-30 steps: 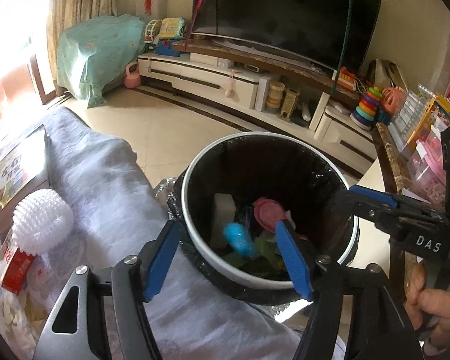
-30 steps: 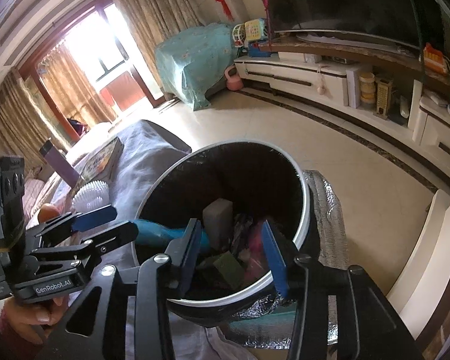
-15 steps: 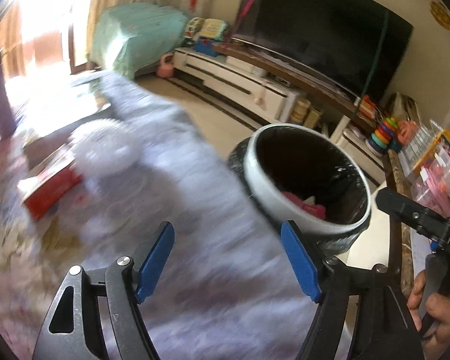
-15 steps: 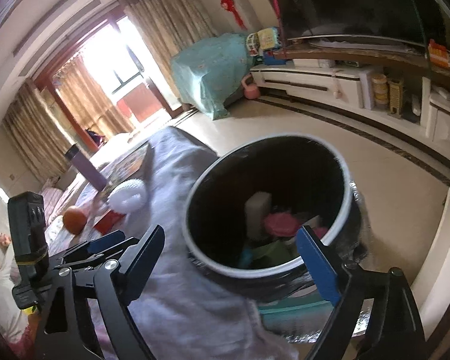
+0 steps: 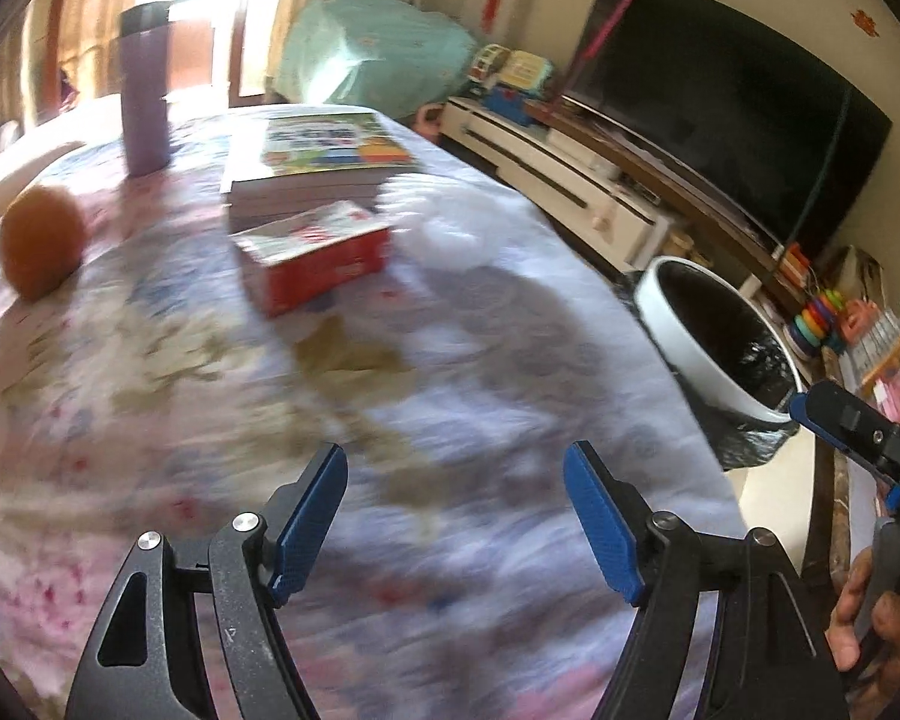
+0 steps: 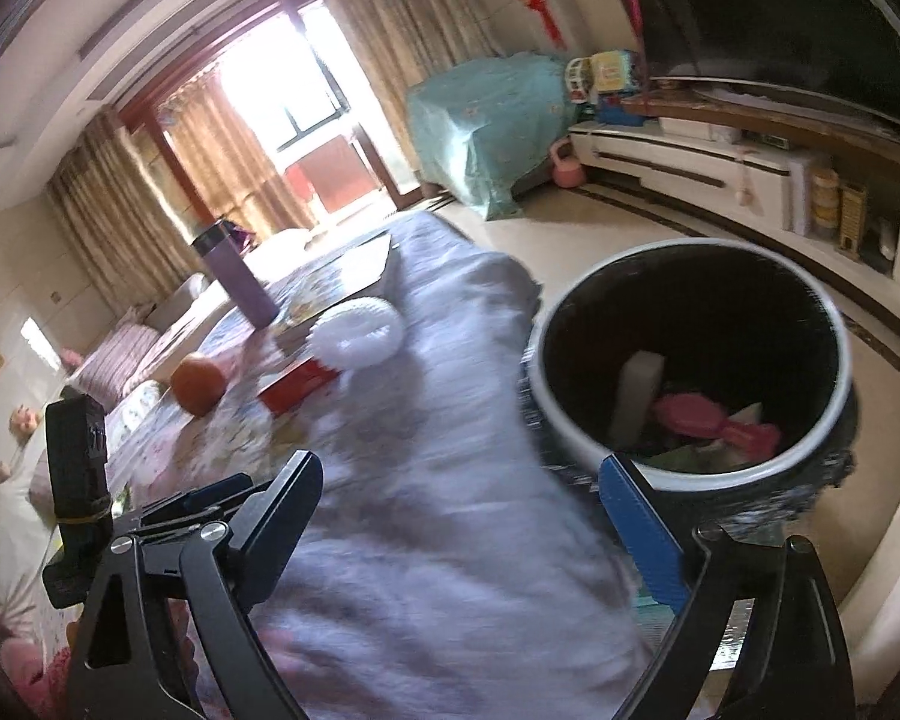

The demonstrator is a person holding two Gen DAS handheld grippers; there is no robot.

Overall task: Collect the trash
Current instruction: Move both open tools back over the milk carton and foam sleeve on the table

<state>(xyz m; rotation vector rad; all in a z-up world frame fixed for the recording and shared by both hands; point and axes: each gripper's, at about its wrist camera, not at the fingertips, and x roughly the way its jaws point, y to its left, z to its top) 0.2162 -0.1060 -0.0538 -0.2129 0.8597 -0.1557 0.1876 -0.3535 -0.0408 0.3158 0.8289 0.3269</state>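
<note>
Red carton (image 5: 315, 258) lies far ahead, slightly left of the left gripper (image 5: 455, 531) — nearer hand; both it and the right gripper (image 6: 471, 525) spread, empty.

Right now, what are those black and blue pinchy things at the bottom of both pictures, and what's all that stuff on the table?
Those are claws that a person holds, one in each hand. Each carries a camera looking out along its fingers, so one picture comes from the left claw and one from the right claw. Both are open and hold nothing; the right one's jaws have just been opening. On the flowery tablecloth lie an orange, a red box, a white spiky ball, a book and a purple bottle. Beside the table stands the trash bin, with rubbish already inside.
</note>
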